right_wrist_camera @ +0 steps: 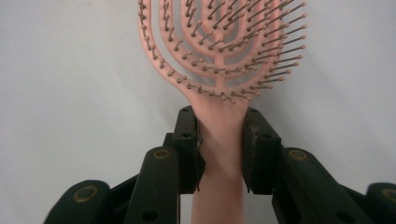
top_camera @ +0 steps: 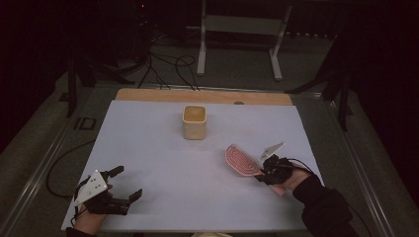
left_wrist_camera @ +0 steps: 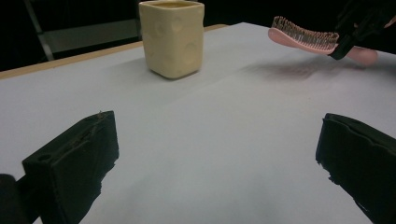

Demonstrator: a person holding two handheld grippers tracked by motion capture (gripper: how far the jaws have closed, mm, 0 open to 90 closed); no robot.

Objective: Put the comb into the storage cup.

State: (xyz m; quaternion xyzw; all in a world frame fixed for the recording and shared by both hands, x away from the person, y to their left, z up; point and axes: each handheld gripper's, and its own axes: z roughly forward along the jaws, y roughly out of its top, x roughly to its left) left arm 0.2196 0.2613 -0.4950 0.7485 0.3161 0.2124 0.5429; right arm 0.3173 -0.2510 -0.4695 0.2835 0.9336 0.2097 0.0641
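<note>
Right gripper (top_camera: 265, 174), clamped on the neck of the pink hairbrush (top_camera: 240, 159) at four o'clock on the table (top_camera: 148, 148), should keep that squeeze steady as you carry the brush, bristles up, toward the yellow cup (top_camera: 194, 122) at twelve o'clock, while your left gripper (top_camera: 123, 185) idles open at seven.

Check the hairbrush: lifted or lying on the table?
Lifted: the right gripper clamps the hairbrush handle, and its shadow falls beneath it.

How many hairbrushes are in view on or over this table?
1. The pink hairbrush is at the table's right side, gripped by its handle in the right gripper, bristles up, held above the white surface. Nothing suggests another, though the inside of the cream cup is not visible.
</note>
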